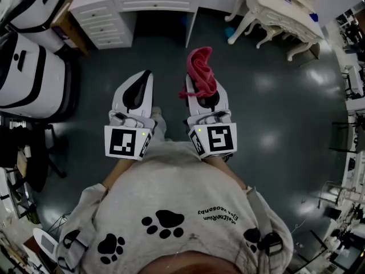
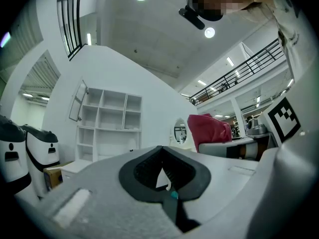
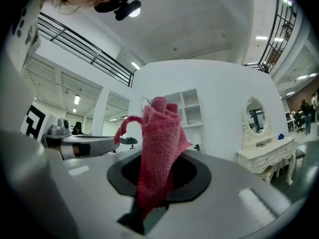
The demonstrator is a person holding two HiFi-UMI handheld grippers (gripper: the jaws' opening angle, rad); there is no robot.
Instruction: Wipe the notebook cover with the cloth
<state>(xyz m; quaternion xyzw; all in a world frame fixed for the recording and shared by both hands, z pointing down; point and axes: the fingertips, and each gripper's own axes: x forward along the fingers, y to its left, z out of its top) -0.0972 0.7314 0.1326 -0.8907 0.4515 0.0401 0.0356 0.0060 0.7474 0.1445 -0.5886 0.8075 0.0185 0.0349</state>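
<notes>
Two grippers sit side by side, close to our chest. Our right gripper (image 1: 205, 96) is squeezed tight on the pink cloth (image 3: 157, 143). The cloth pokes out past the tips in a bunched roll. Our left gripper (image 1: 140, 87) is pinched closed with nothing in it. Both point out over the dark floor (image 1: 274, 124).

We cannot see the notebook in any view. So we cannot tell which way it lies, or which hand is nearer to it. We guess it may be on the white desk (image 1: 137, 1) ahead, but the picture cuts off most of the desk's top. Our own body hides what is right under us.
</notes>
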